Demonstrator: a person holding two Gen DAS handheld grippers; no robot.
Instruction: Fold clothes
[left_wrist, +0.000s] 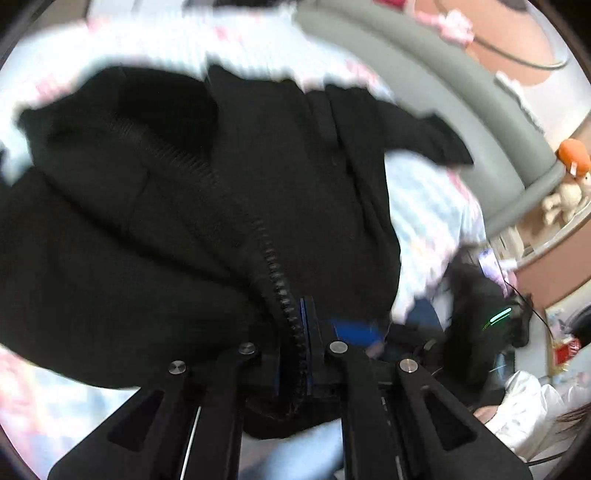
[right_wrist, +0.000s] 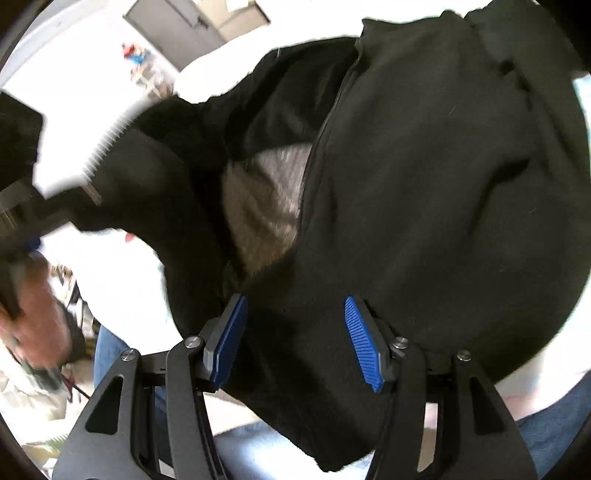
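A black zip-up jacket (left_wrist: 177, 206) fills both views, crumpled on a pale patterned bed sheet (left_wrist: 432, 206). My left gripper (left_wrist: 301, 314) is shut on the jacket's front edge, right at the zipper (left_wrist: 275, 273). In the right wrist view the jacket (right_wrist: 424, 184) shows its grey inner lining (right_wrist: 262, 199). My right gripper (right_wrist: 295, 332) is open, its blue pads (right_wrist: 364, 343) on either side of a fold of the black fabric, with cloth lying between them.
A grey padded headboard or bed edge (left_wrist: 443, 81) curves behind the sheet. An orange plush toy (left_wrist: 572, 158) sits at the right. The person's jeans (right_wrist: 110, 358) and hand (right_wrist: 33, 306) show at the lower left. A grey door (right_wrist: 192, 22) is far behind.
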